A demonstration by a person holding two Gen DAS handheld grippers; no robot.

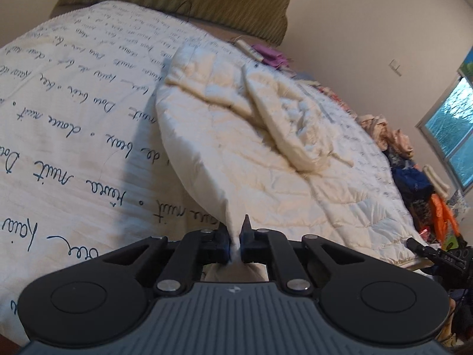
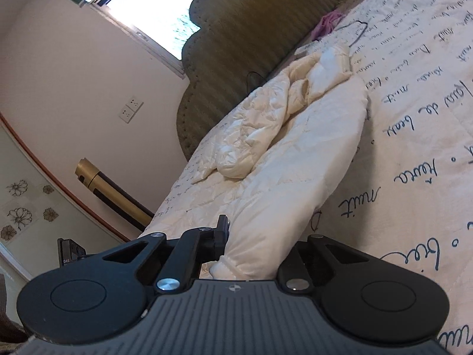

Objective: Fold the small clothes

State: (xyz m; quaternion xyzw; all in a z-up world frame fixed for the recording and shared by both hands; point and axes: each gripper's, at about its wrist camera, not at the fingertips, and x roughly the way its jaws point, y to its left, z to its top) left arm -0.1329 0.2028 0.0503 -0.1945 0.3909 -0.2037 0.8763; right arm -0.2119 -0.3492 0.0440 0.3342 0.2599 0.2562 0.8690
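Observation:
A cream quilted puffer jacket [image 1: 236, 136] lies on the bed with its sleeves bunched on top. My left gripper [image 1: 235, 238] is shut on the jacket's hem corner and lifts that edge off the bedspread. In the right wrist view the same jacket [image 2: 280, 177] runs away from me. My right gripper [image 2: 254, 248] is closed around the thick hem; its left finger [image 2: 221, 236] shows, the right finger is hidden under the fabric. The right gripper's tip also shows in the left wrist view [image 1: 414, 244].
The bedspread [image 1: 74, 148] is white with blue handwriting. An olive padded headboard [image 2: 251, 44] stands behind. Purple cloth [image 1: 270, 54] lies near it. A pile of coloured clothes [image 1: 414, 177] lines the bed's right side. A window [image 1: 455, 130] is beyond.

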